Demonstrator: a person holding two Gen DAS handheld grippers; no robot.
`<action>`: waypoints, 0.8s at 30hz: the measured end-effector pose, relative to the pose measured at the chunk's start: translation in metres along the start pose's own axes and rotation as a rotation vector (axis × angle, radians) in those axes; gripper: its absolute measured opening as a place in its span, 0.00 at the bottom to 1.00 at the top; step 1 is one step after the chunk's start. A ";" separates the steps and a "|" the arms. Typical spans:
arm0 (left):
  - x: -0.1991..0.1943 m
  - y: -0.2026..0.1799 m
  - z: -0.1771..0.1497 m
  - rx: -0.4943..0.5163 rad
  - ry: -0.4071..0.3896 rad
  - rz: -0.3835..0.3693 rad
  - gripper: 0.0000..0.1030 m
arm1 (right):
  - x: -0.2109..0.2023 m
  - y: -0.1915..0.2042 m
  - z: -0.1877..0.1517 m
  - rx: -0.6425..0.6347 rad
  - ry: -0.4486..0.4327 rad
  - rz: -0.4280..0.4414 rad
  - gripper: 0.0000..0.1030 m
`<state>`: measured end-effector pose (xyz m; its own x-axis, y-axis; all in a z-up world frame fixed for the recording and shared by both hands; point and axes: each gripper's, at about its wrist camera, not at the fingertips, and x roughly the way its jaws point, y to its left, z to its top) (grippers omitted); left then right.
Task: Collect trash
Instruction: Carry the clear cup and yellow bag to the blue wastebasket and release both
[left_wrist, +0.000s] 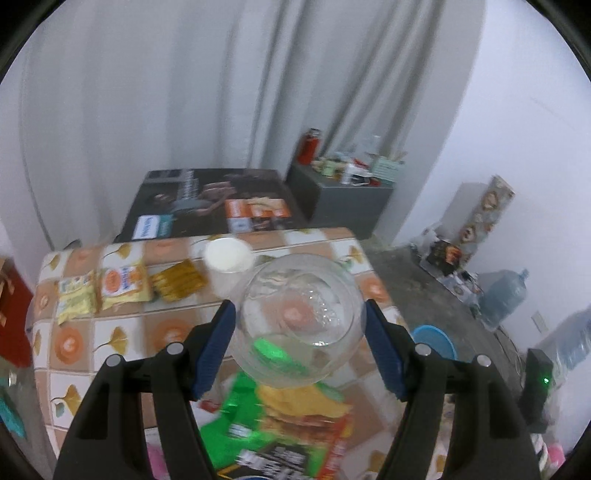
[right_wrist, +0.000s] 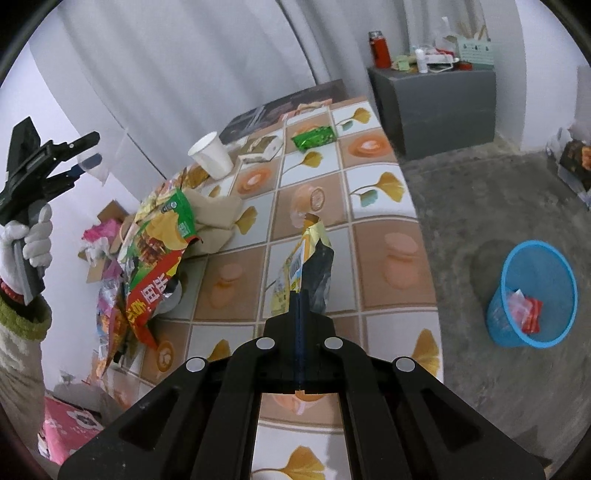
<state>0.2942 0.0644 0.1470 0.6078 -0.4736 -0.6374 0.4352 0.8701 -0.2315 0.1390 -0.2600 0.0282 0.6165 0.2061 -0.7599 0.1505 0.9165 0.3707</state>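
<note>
The right gripper (right_wrist: 300, 295) is clamped on a torn yellow wrapper (right_wrist: 308, 266) above the table (right_wrist: 384, 236); the left gripper (left_wrist: 300, 343) grips a glass bowl (left_wrist: 301, 314). Transport step appears in hand: the wrapper next needs carrying out to the blue bin (right_wrist: 532, 295) on the floor beyond.

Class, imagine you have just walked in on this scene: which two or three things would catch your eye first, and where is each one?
Most striking is the clear round glass bowl held between the blue pads of the left gripper above the tiled tablecloth. Next, the right gripper is shut on a crumpled yellow and silver snack wrapper over the table. On the grey floor to the right stands a blue plastic mesh bin with red wrappers already inside.
</note>
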 end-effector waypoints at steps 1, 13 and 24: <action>0.000 -0.011 0.000 0.016 0.004 -0.014 0.66 | -0.002 -0.001 -0.001 0.004 -0.004 0.002 0.00; 0.044 -0.142 -0.011 0.159 0.112 -0.201 0.66 | -0.050 -0.059 -0.018 0.131 -0.108 -0.005 0.00; 0.131 -0.262 -0.026 0.279 0.243 -0.329 0.66 | -0.103 -0.168 -0.039 0.319 -0.199 -0.147 0.00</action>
<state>0.2425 -0.2222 0.1052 0.2503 -0.6426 -0.7242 0.7594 0.5942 -0.2648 0.0204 -0.4219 0.0232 0.7036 -0.0185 -0.7103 0.4611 0.7724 0.4367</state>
